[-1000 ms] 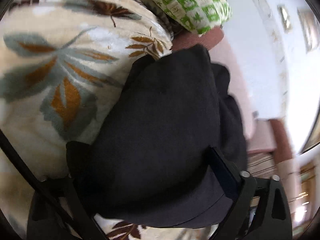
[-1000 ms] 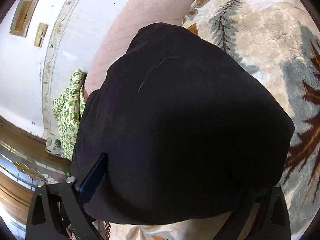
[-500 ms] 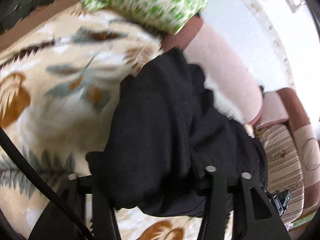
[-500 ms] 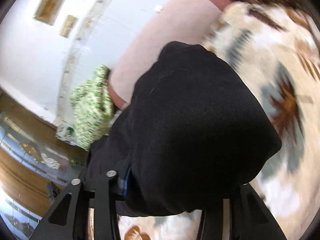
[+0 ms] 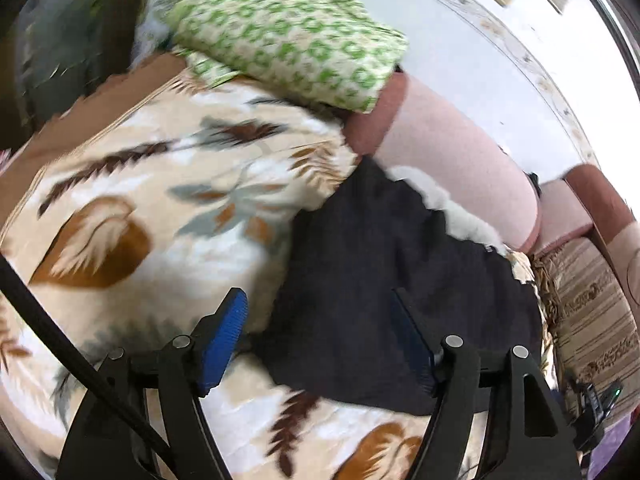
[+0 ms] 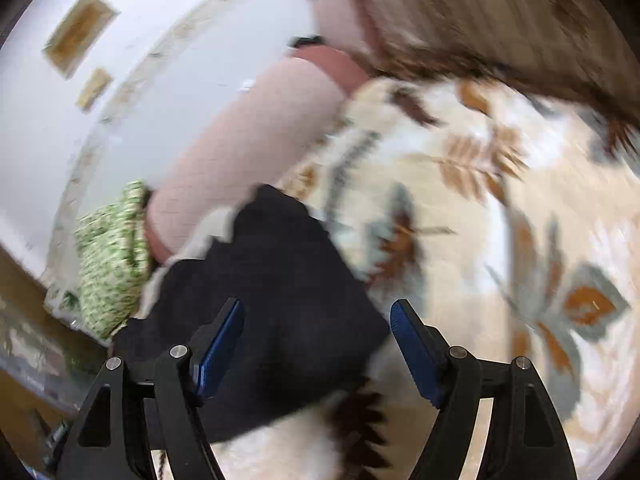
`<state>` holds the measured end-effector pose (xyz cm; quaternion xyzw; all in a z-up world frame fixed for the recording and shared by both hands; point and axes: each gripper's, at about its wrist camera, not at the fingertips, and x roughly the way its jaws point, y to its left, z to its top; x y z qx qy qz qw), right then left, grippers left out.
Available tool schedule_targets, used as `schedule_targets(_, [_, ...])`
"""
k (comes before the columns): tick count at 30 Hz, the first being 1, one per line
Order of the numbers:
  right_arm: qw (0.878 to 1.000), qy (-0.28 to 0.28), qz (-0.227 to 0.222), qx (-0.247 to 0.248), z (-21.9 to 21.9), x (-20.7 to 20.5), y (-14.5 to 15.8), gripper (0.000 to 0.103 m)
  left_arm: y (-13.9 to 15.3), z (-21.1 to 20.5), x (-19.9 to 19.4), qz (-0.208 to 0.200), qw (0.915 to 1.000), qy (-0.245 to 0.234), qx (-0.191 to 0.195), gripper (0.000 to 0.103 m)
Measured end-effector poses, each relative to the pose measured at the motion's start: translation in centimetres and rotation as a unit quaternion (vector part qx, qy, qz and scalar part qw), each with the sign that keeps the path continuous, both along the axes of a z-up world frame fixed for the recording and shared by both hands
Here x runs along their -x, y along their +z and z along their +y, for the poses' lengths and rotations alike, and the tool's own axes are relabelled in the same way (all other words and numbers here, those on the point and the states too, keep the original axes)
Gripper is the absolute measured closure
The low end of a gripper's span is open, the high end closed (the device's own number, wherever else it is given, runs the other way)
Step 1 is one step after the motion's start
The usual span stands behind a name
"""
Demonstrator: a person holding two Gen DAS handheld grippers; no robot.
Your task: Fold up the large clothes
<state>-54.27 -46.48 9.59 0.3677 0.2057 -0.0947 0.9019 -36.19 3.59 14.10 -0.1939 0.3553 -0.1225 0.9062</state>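
Both released: left hand-held gripper [image 5: 320,332] and right hand-held gripper [image 6: 318,338], clamped on black garment [image 5: 392,280] half second ago, now gape empty. Garment lies folded on leaf-print blanket [image 5: 152,208] beside pink bolster [image 5: 452,160]. Fold looks finished.

The left wrist view looks down from close above, past its own spread fingers at the bottom of the frame; the right wrist view looks down likewise, blurred; both share the black garment [image 5: 384,280] at lower centre, the leaf-print blanket [image 6: 520,240], the green-patterned cushion [image 5: 292,36] and the pink bolster [image 6: 248,148].
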Motion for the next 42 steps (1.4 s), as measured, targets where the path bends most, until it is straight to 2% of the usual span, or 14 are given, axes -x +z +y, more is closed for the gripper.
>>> schedule_targets(6, [0.983,0.139,-0.021,0.121,7.9,-9.5,4.6,0.038,1.8,-7.2,-6.9,-0.004,0.9988,-0.030,-0.038,0.030])
schedule_targets(11, [0.957,0.237,0.019,0.166,12.0,-18.6,3.6,0.040,-1.7,-10.9,-15.0,0.037,0.9919,0.000,-0.121,0.028])
schedule_targets(13, [0.954,0.220,0.044,0.200,12.0,-21.7,2.3,0.038,-3.4,-10.3,-17.1,0.057,0.9934,-0.002,-0.099,0.024])
schedule_targets(17, [0.975,0.187,0.036,0.114,7.7,-24.4,1.3,0.040,-6.4,-7.3,-19.6,0.088,0.9961,0.008,-0.011,0.011])
schedule_targets(19, [0.982,0.172,0.021,0.082,5.3,-24.2,1.2,0.046,-8.0,-6.1,-20.5,0.101,0.9943,0.001,0.033,0.006])
schedule_targets(23, [0.997,0.067,0.038,0.023,-1.6,-22.7,-0.4,0.047,-9.5,-4.6,-20.2,0.106,0.9898,0.007,0.095,0.005])
schedule_targets(25, [0.998,0.030,0.044,-0.027,-5.1,-21.4,-1.8,0.044,-9.3,-4.8,-20.0,0.105,0.9902,0.006,0.091,0.005])
schedule_targets(27, [0.993,-0.068,0.086,-0.041,-8.9,-19.0,-3.2,0.037,-8.8,-4.9,-19.6,0.112,0.9905,0.011,0.078,0.005])
schedule_targets(29, [0.990,-0.088,0.075,-0.078,-11.0,-16.4,-3.9,0.037,-7.8,-4.5,-18.8,0.113,0.9912,0.026,0.064,0.005])
schedule_targets(31, [0.992,-0.089,0.063,-0.055,-11.4,-13.8,-2.9,0.037,-5.9,-4.1,-16.9,0.087,0.9950,0.042,0.025,0.005])
schedule_targets(33, [0.995,-0.075,0.062,0.015,-9.8,-11.2,-0.6,0.036,-4.2,-4.1,-14.6,0.062,0.9964,0.055,-0.016,0.005])
schedule_targets(36, [0.995,-0.059,0.039,0.068,-6.7,-8.2,2.5,0.031,-1.2,-3.9,-9.4,0.007,0.9931,0.075,-0.090,0.005])
schedule_targets(39, [0.995,-0.048,0.003,0.088,-3.2,-4.5,4.3,0.023,1.6,-3.9,-2.2,-0.080,0.9760,0.112,-0.168,0.005])
schedule_targets(42, [0.993,-0.030,-0.021,0.112,1.4,-1.6,4.9,0.020,3.3,-3.5,4.3,-0.155,0.9565,0.136,-0.207,0.005])
